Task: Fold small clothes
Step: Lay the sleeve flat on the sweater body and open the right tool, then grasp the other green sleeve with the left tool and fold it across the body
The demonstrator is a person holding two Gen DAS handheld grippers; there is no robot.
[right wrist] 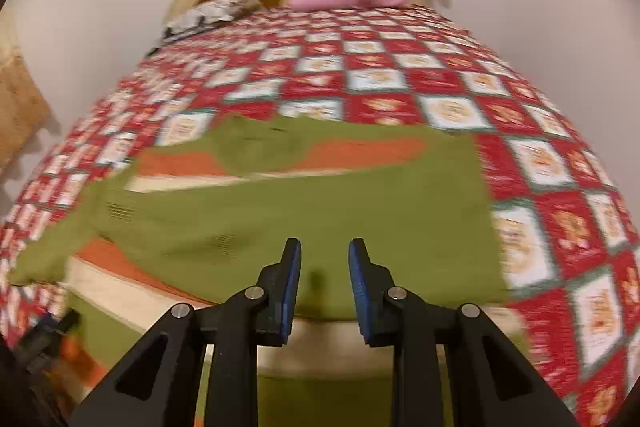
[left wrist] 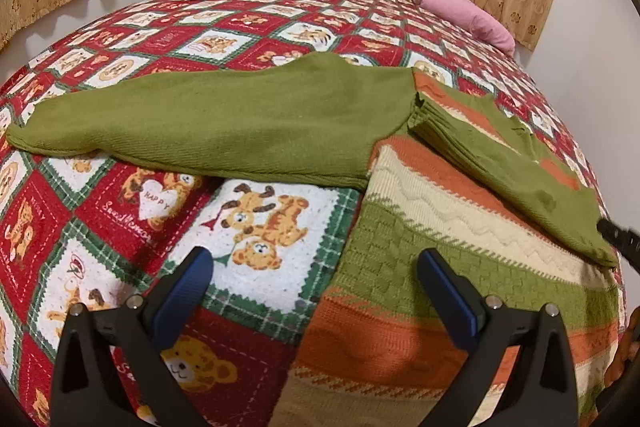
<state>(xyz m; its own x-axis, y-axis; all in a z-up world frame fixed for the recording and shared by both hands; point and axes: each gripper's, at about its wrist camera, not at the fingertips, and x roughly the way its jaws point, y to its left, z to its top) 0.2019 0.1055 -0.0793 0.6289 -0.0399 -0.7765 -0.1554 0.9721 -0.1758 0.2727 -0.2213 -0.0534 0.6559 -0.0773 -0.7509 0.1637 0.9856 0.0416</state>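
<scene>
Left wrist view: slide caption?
Open left tool hovers over a striped green sweater, one sleeve spread across the teddy-bear quilt.

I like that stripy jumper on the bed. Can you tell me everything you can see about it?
The sweater is knitted, seemingly wool: olive green with orange and cream stripes and a raised zigzag. It lies flat on the teddy-bear quilt. One plain green sleeve stretches out sideways; the other sleeve is folded across the body.
</scene>
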